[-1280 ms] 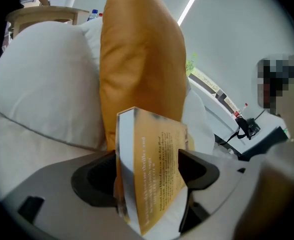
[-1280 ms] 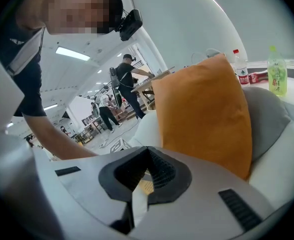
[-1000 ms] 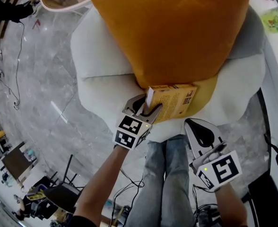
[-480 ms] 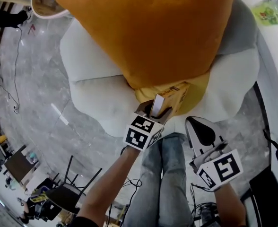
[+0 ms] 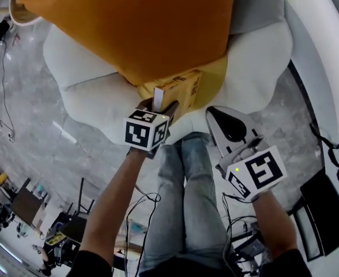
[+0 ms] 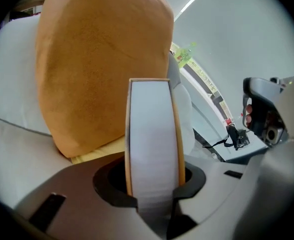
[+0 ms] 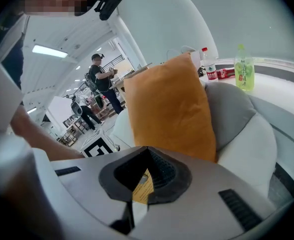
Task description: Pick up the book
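Note:
The book (image 5: 180, 89), with an orange-yellow cover and white page edges, stands on edge against the foot of the orange pillow (image 5: 136, 23) on the white sofa (image 5: 91, 100). My left gripper (image 5: 165, 105) grips its near end. In the left gripper view the page block (image 6: 152, 129) fills the gap and both pads press on the covers; these jaws (image 6: 154, 185) have just been closing onto it. My right gripper (image 5: 220, 118) hangs to the right over the sofa's front edge, shut and holding nothing. In the right gripper view (image 7: 145, 182) a bit of the book (image 7: 142, 188) shows beyond its pads.
A grey cushion (image 7: 228, 108) lies right of the pillow. Bottles (image 7: 244, 73) and red cans stand on the white ledge behind. My legs in jeans (image 5: 187, 195) are below the sofa's edge. A black bag (image 5: 325, 218) sits on the floor; people stand far off (image 7: 103, 79).
The book, earlier lying with its cover up, now stands on edge between the left jaws, which have closed on it. Both grippers sit higher in the head view.

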